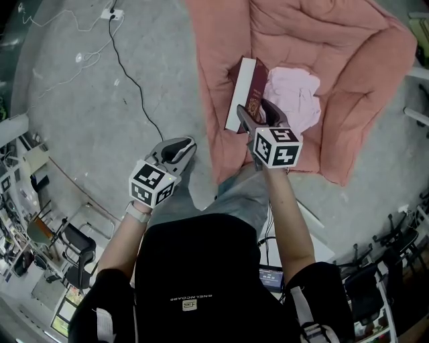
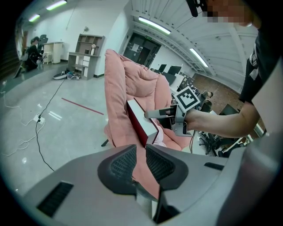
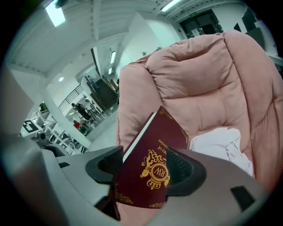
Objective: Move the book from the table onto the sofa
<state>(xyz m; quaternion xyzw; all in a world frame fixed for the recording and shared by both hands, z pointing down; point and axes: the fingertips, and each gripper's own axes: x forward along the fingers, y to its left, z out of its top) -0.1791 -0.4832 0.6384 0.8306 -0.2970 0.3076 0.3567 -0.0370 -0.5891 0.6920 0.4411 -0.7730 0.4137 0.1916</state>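
Note:
A dark red book (image 1: 251,94) with gold print and white page edges stands on edge on the pink sofa (image 1: 348,80), leaning toward its left arm. My right gripper (image 1: 258,114) is at the book's near end, jaws spread wide either side of it. In the right gripper view the book (image 3: 152,167) fills the gap between the pads, and I see no pad pressing on it. My left gripper (image 1: 179,149) hovers left of the sofa over the floor, its pads (image 2: 126,163) only narrowly apart with nothing between them. The left gripper view shows the book (image 2: 141,123) against the sofa (image 2: 119,88).
A pale pink cloth (image 1: 295,97) lies crumpled on the sofa seat right of the book. A black cable (image 1: 127,74) runs across the grey floor to a power strip (image 1: 110,13). Office chairs (image 1: 74,244) and clutter stand at the lower left.

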